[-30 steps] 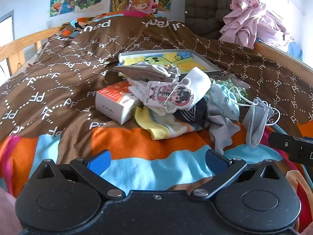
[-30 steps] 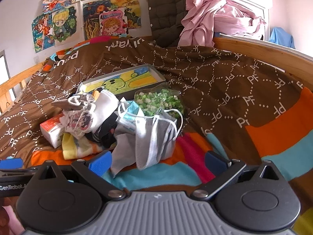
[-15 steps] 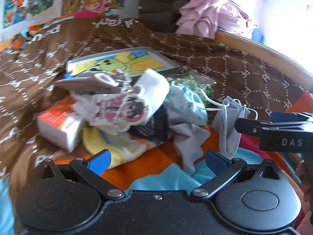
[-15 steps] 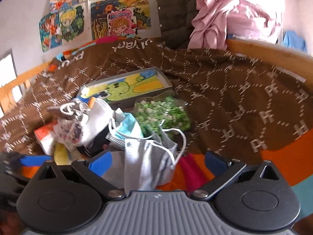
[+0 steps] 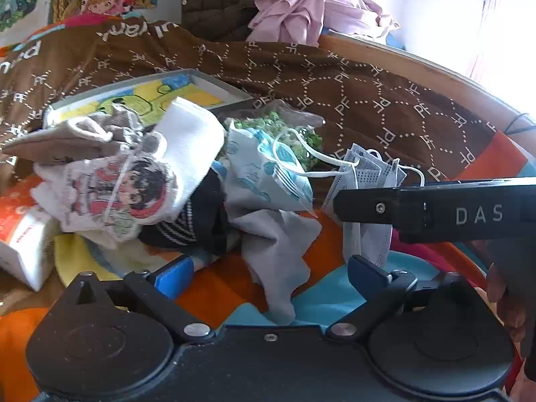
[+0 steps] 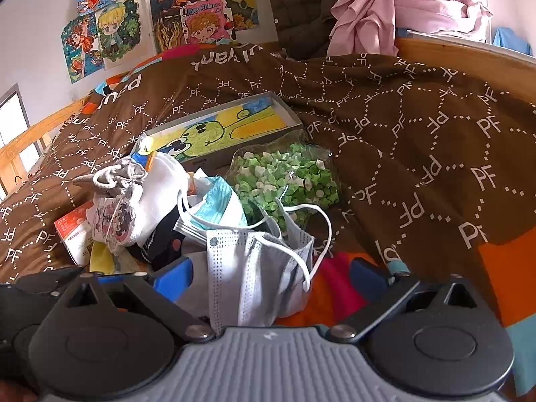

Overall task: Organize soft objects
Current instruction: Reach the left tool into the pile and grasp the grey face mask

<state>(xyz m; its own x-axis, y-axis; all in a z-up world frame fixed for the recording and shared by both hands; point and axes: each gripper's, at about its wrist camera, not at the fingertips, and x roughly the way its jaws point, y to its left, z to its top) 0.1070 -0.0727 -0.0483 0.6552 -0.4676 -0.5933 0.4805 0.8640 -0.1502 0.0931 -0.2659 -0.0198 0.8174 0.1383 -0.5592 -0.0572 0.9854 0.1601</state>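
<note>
A heap of soft things lies on the bed: a white cartoon-print sock (image 5: 127,187), a grey-brown drawstring pouch (image 5: 67,140), a dark striped sock (image 5: 194,221), a grey cloth (image 5: 278,251), a packaged mask (image 5: 268,171) and grey face masks (image 6: 258,268). My left gripper (image 5: 269,274) is low at the heap's near edge. Its jaws are closing, with the grey cloth's tip between the pads but untouched. My right gripper (image 6: 271,276) stands open astride the grey masks, pads apart from them. Its black side (image 5: 435,207) crosses the left wrist view.
A red-and-white carton (image 5: 23,234) and a yellow cloth (image 5: 73,261) lie at the heap's left. Behind it are a shallow cartoon-printed box (image 6: 227,127) and a clear bag of green pieces (image 6: 288,181). The brown quilt (image 6: 402,134) runs to a wooden bed rail (image 6: 469,60).
My left gripper has moved in toward the heap, shifted right and rolled; the grey cloth now lies between its fingers. The right gripper advanced over the grey masks and entered the left wrist view.
</note>
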